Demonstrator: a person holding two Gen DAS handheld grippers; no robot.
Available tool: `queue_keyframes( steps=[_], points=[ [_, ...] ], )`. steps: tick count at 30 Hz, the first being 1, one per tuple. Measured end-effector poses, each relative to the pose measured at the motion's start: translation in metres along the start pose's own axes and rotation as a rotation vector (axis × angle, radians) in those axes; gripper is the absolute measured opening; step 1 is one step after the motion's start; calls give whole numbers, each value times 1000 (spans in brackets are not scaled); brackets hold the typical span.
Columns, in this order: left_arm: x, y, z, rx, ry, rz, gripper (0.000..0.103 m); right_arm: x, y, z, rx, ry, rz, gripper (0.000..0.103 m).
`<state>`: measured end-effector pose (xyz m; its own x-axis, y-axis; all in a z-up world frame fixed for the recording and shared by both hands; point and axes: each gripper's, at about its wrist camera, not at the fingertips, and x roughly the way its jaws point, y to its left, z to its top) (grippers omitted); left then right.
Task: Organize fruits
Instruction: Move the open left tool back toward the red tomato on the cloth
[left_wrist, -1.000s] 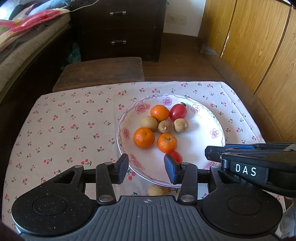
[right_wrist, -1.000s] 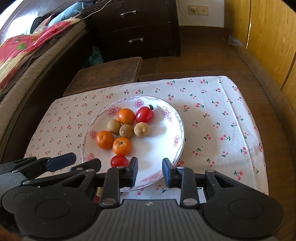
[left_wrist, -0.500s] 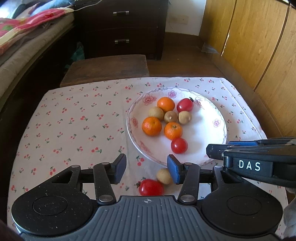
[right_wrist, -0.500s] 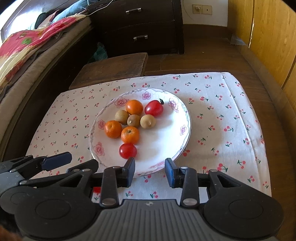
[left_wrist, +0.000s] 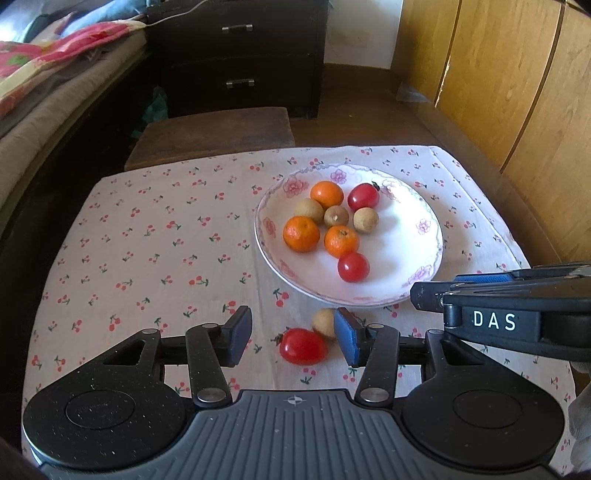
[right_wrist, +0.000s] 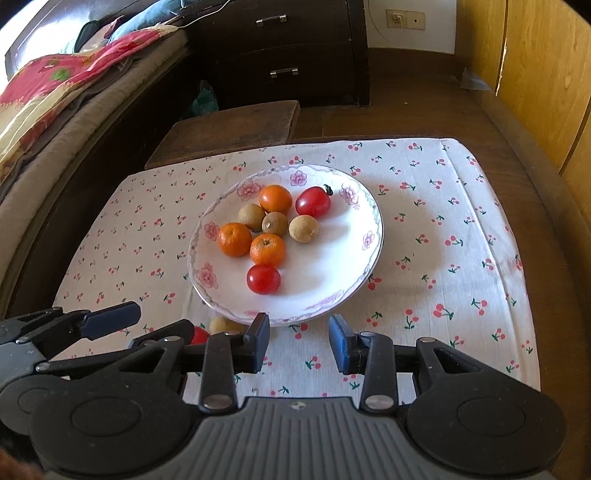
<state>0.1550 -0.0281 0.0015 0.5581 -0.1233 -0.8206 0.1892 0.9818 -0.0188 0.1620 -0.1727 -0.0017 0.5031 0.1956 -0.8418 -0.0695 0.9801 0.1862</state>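
A white flowered plate (left_wrist: 424, 236) (right_wrist: 354, 243) on the cherry-print cloth holds three oranges (left_wrist: 301, 233), three brown longans (left_wrist: 365, 220) and two red tomatoes (left_wrist: 353, 266). On the cloth in front of the plate lie one more tomato (left_wrist: 303, 346) and a longan (left_wrist: 323, 323). My left gripper (left_wrist: 295, 339) is open, its fingers on either side of that tomato without touching it; the longan sits by the right finger. My right gripper (right_wrist: 299, 343) is open over bare cloth near the plate's front rim, nothing between its fingers. In the right wrist view the loose tomato (right_wrist: 199, 334) and longan (right_wrist: 223, 324) are half hidden.
A low wooden stool (left_wrist: 210, 133) stands behind the table, a dark drawer chest (left_wrist: 240, 55) beyond it. A bed with a bright blanket (right_wrist: 55, 92) runs along the left; wooden panels (left_wrist: 517, 92) line the right. The cloth left of the plate is bare.
Both grippers have drawn back from the plate toward the table's front edge. The loose tomato and longan came into view between the left fingers, which stand slightly wider apart.
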Motion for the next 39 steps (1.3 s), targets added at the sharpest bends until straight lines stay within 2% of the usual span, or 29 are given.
queue_keyframes(
  steps=[5, 30, 39],
  points=[
    [-2, -2, -7, 16, 8, -7, 62, -3, 0, -5, 4, 3, 8, 38],
    [12, -12, -27, 98, 79, -10, 63, -6, 0, -9, 2, 10, 28, 39],
    [20, 1, -24, 10, 112, -66, 61, -7, -4, -8, 9, 10, 27, 40]
  ],
)
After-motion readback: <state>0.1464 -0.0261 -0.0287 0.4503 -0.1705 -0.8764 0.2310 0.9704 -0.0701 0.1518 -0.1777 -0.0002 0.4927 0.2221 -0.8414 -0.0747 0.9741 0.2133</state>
